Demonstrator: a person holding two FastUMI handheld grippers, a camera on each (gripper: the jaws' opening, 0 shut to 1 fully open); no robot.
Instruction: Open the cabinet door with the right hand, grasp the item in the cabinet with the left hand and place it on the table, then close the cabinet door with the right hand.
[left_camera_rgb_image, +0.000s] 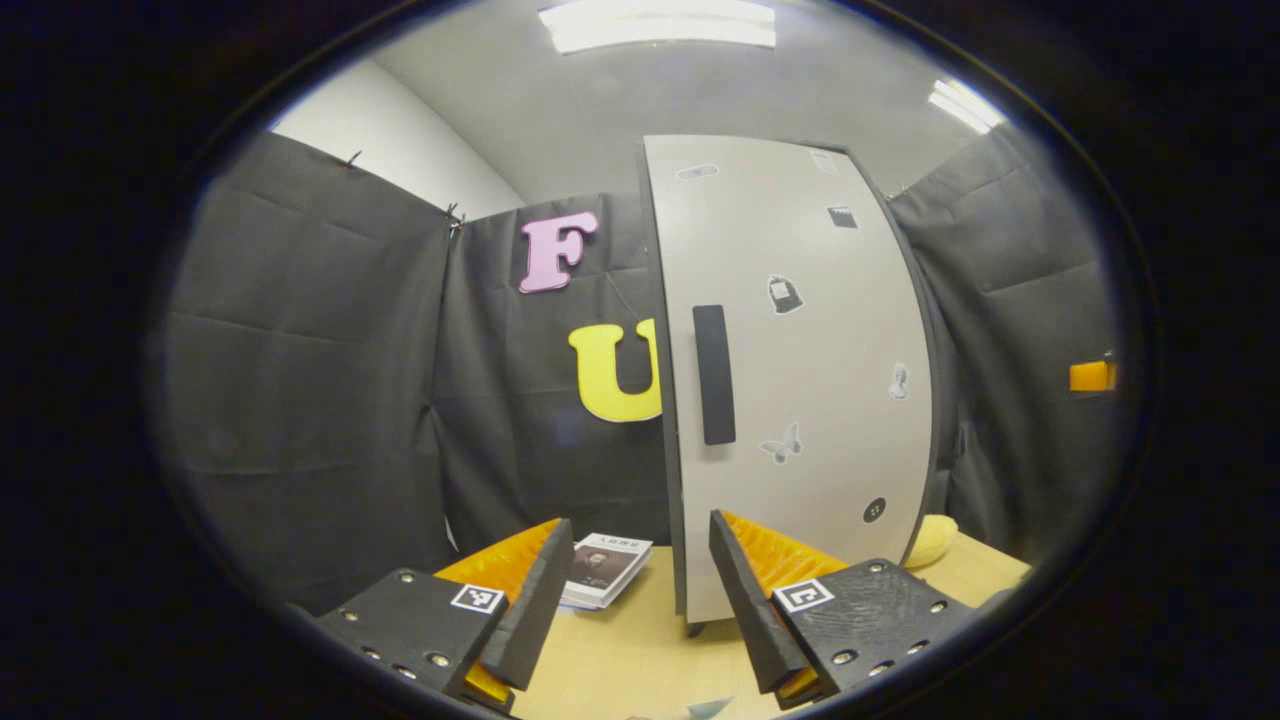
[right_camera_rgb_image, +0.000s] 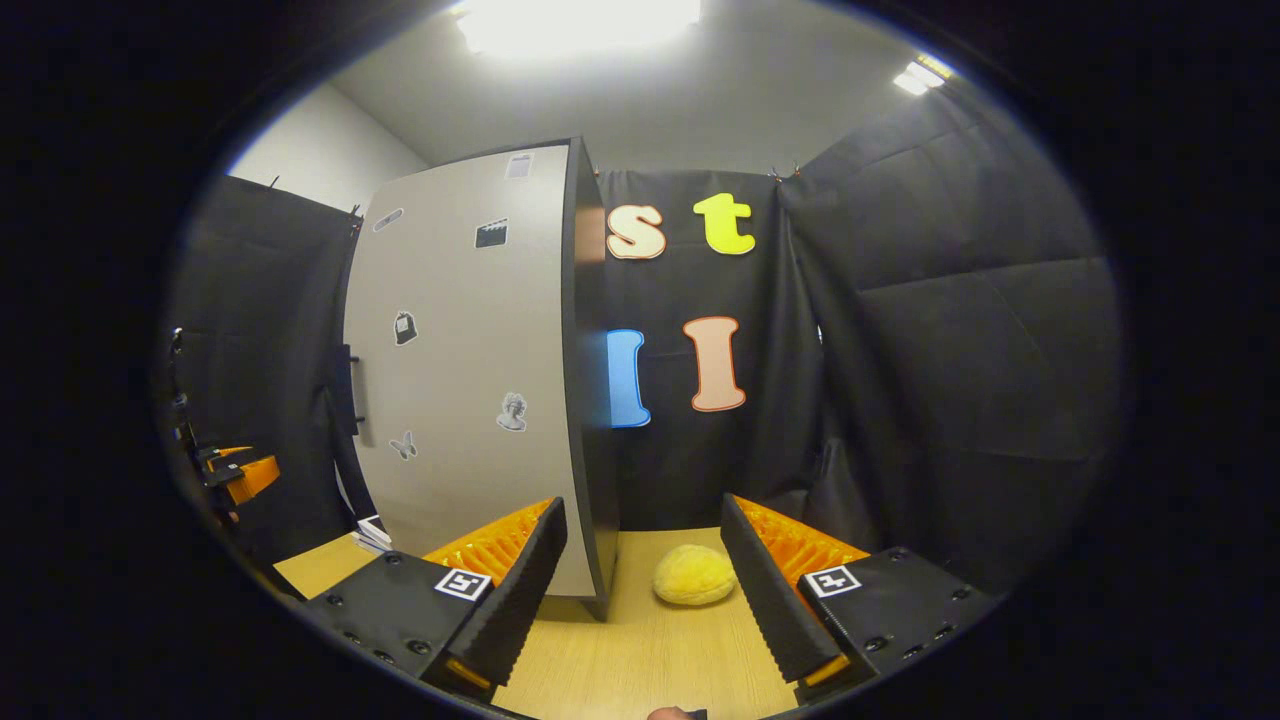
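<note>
Cabinet door (left_camera_rgb_image: 800, 360) standing closed, black handle (left_camera_rgb_image: 714, 374) on its left edge; item inside hidden. Right gripper (right_camera_rgb_image: 640, 560) fingers apart, holding nothing, facing door's hinge side (right_camera_rgb_image: 470, 370). Judgement: swing right gripper around to handle, clamp squarely, pull along door arc. Left gripper (left_camera_rgb_image: 640, 570) fingers apart, idling before handle. Book stack (left_camera_rgb_image: 605, 568) and yellow soft object (right_camera_rgb_image: 695, 575) sitting on table (right_camera_rgb_image: 640, 660), crowding placing area.
</note>
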